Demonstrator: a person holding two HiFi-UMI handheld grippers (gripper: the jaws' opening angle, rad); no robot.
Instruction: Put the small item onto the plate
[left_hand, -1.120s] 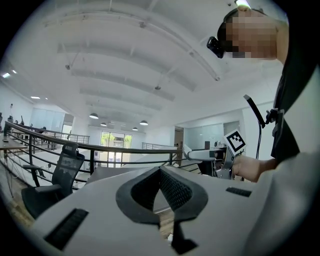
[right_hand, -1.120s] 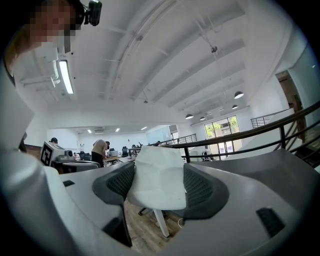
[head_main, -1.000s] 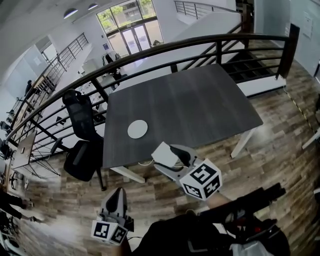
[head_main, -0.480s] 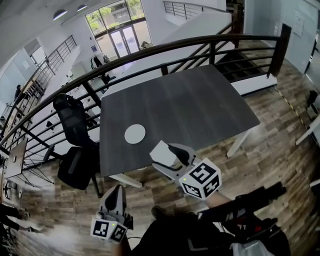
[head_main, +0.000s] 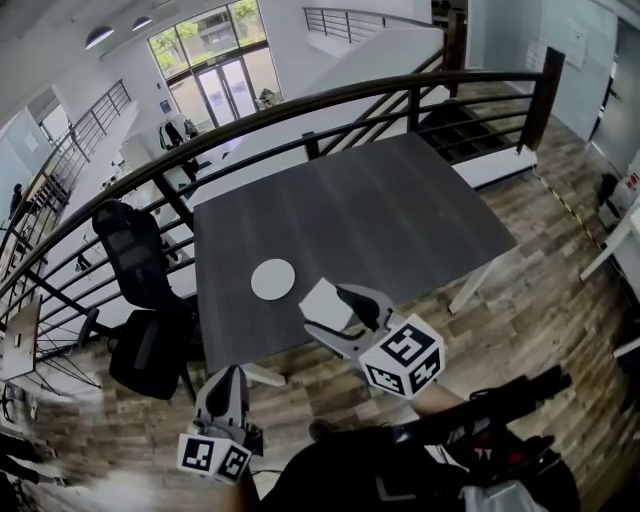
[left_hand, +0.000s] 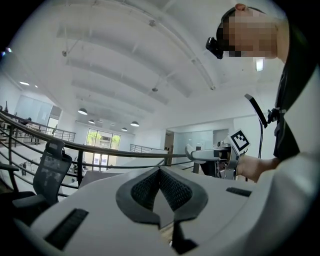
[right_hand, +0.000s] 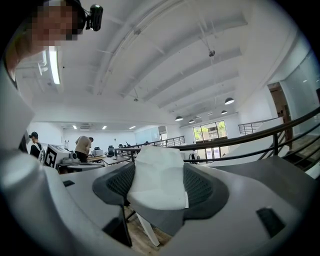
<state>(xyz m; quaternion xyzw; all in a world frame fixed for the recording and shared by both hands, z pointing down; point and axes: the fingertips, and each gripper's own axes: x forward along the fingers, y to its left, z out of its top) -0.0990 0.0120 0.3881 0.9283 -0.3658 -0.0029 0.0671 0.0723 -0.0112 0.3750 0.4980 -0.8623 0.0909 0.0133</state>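
Left gripper (head_main: 232, 376) nearest, low by the body, jaws closed together with nothing between. Right gripper (head_main: 335, 305) jaws clamped on small white item (head_main: 322, 303). Beyond, white plate (head_main: 273, 279) lies on dark table (head_main: 400, 200), apart from the item.

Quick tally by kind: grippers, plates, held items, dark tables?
Grippers: 2, the left gripper and the right gripper
Plate: 1
Small white item, held in the right gripper's fingers: 1
Dark table: 1
Total: 5
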